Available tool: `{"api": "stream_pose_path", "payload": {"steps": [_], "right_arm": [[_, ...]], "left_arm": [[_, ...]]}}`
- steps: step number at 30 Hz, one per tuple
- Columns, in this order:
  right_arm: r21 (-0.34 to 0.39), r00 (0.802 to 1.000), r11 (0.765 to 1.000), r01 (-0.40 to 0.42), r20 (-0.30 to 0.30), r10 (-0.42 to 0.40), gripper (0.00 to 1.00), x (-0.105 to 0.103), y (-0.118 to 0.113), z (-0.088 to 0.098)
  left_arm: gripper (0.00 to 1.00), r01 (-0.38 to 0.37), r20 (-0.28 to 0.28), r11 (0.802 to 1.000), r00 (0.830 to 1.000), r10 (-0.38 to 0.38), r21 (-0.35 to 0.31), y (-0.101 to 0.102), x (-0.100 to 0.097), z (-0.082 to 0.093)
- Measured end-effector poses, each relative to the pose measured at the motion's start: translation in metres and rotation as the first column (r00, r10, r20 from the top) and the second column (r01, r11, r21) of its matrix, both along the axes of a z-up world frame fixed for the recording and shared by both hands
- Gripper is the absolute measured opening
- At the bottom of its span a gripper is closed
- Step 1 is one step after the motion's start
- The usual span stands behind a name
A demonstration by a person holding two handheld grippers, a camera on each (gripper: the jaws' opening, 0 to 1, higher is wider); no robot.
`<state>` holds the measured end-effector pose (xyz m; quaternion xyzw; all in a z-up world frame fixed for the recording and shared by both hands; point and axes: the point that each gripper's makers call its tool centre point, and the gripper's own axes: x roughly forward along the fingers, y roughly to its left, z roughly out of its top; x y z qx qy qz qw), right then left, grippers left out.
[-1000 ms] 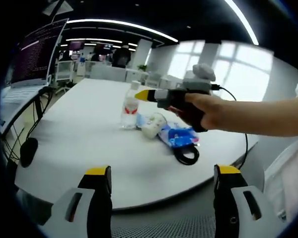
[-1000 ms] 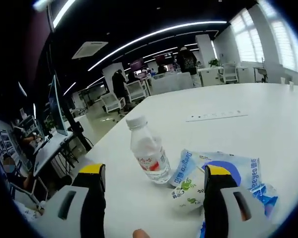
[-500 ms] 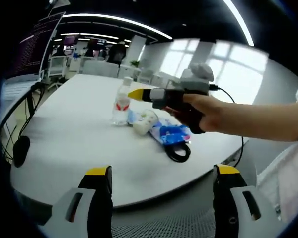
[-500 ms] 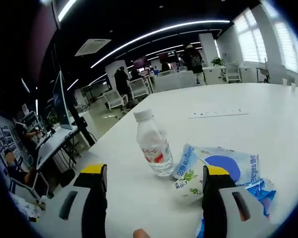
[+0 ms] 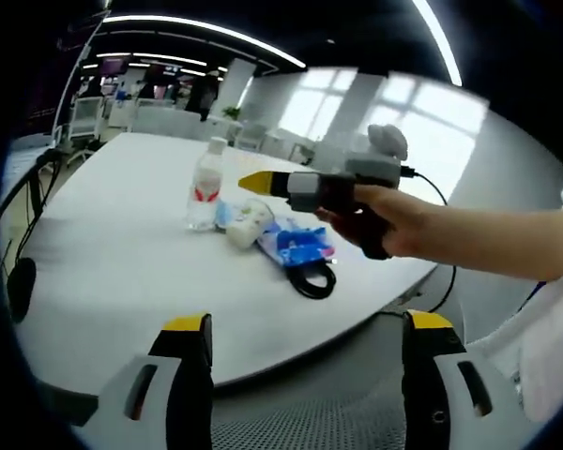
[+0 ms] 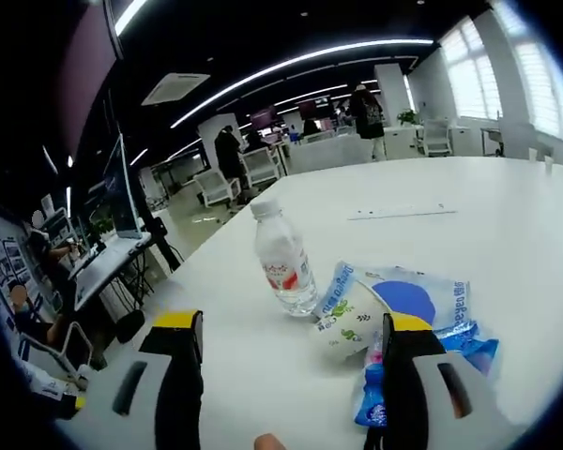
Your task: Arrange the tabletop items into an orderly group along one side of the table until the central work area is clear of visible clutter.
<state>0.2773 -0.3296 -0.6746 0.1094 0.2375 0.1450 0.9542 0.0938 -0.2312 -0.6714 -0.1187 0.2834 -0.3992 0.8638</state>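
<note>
On white table (image 6: 507,234): water bottle (image 6: 283,262) upright, cap up; both hand-held grippers (image 5: 296,380) (image 6: 286,375) wide open, empty.

Print on the bottle (image 6: 284,266) and packets (image 6: 408,314) is too blurred to read

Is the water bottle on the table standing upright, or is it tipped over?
Upright. The bottle stands on its base on the table, white cap on top, beside the blue packets.

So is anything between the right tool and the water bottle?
Nothing visible. In the right gripper view, bare white table lies between the open right tool and the upright water bottle; the blue packets sit beside it.
</note>
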Motion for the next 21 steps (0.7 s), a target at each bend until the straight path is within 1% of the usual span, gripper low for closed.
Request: {"api": "stream_pose_path", "payload": {"steps": [2,5,8,10,14,16,21], "right_arm": [[-0.012,1.0,1.0,0.001,0.005,-0.001,0.77,-0.006,-0.005,0.003],[-0.012,1.0,1.0,0.004,0.014,-0.004,0.77,-0.011,-0.011,0.007],[-0.013,1.0,1.0,0.013,0.014,-0.013,0.76,-0.011,-0.02,0.007],[0.003,0.999,1.0,0.028,0.017,-0.028,0.76,-0.01,-0.026,0.008],[0.016,1.0,1.0,0.026,0.014,-0.026,0.75,-0.007,-0.032,0.007],[0.033,1.0,0.999,0.015,0.01,-0.015,0.75,-0.007,-0.034,0.007],[0.037,0.999,0.999,-0.035,-0.006,0.035,0.73,-0.006,-0.042,0.006]], "left_arm": [[0.78,0.015,-0.007,1.0,1.0,-0.015,-0.008,-0.001,-0.001,0.0],[0.78,0.016,-0.009,1.0,1.0,-0.016,-0.024,-0.001,-0.001,0.001],[0.78,0.013,-0.01,1.0,1.0,-0.013,-0.02,-0.001,-0.001,0.0],[0.78,0.01,-0.015,1.0,1.0,-0.01,-0.02,-0.001,0.0,0.0],[0.78,0.0,-0.017,1.0,1.0,0.0,-0.009,-0.001,0.001,-0.001],[0.78,-0.014,-0.015,1.0,1.0,0.014,0.001,0.0,0.003,-0.002],[0.79,-0.085,-0.02,0.996,0.996,0.086,0.02,0.004,0.01,-0.004]]}}
